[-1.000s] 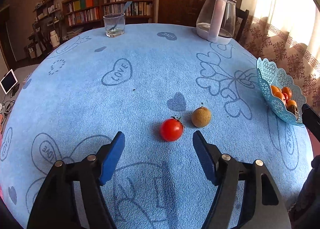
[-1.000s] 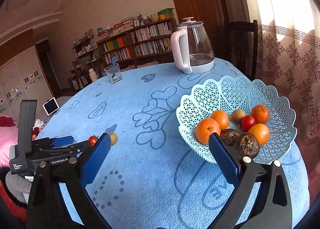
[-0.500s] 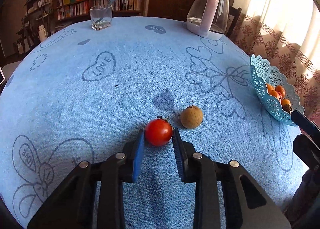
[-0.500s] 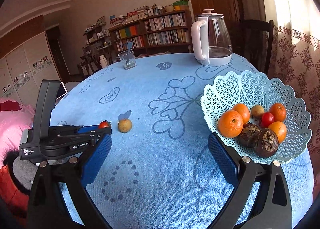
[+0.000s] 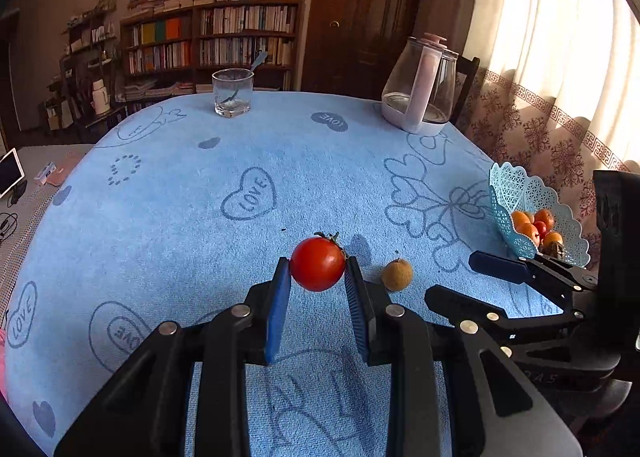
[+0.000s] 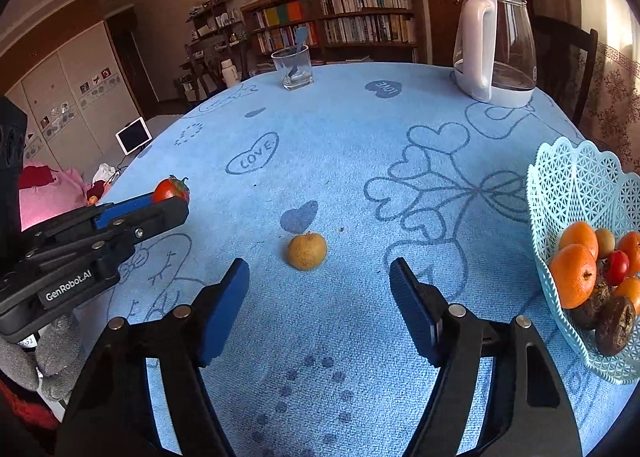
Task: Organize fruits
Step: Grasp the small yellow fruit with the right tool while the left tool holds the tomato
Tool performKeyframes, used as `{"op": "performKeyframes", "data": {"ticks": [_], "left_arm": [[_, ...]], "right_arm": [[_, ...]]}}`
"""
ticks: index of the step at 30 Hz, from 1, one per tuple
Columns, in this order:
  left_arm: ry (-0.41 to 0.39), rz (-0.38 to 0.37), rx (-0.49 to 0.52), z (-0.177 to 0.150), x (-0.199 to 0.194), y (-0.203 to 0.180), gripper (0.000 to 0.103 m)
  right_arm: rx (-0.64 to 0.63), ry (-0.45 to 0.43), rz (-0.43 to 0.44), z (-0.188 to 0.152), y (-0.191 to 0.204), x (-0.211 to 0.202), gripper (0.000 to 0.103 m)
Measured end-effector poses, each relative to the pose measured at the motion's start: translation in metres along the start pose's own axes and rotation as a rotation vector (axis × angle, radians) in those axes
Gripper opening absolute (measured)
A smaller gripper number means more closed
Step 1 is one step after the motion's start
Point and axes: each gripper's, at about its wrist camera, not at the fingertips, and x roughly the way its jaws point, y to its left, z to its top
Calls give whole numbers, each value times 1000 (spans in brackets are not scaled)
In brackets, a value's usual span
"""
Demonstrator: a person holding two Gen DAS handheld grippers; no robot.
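Observation:
My left gripper [image 5: 317, 271] is shut on a red tomato [image 5: 317, 269] and holds it above the blue tablecloth; the tomato also shows in the right wrist view [image 6: 170, 189]. A small yellow-brown fruit [image 6: 307, 250] lies on the cloth, also in the left wrist view [image 5: 397, 275]. My right gripper [image 6: 318, 285] is open and empty, just short of that fruit. A light blue lattice basket [image 6: 576, 185] at the right holds oranges, a tomato and dark fruits; it also shows in the left wrist view [image 5: 516, 189].
A glass kettle [image 6: 496, 49] stands at the far right of the table, a drinking glass with a spoon [image 6: 293, 67] at the far middle. A chair [image 6: 568, 57] and curtain are behind the kettle. The table edge falls away at the left.
My left gripper closed on the tomato and lifted it off the cloth. My right gripper swung left from the basket to face the yellow-brown fruit.

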Motion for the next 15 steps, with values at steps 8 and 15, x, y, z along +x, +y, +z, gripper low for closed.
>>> {"op": "performKeyframes", "data": {"ticks": [8,15], "left_arm": [[-13,-15,-23,-2,-11,12,28],[-16,-12,-44,1,-14,17,28]], "right_arm": [[-28,79,-56,12,9,43,53],[-75,85,-122,9,17,55,33]]}}
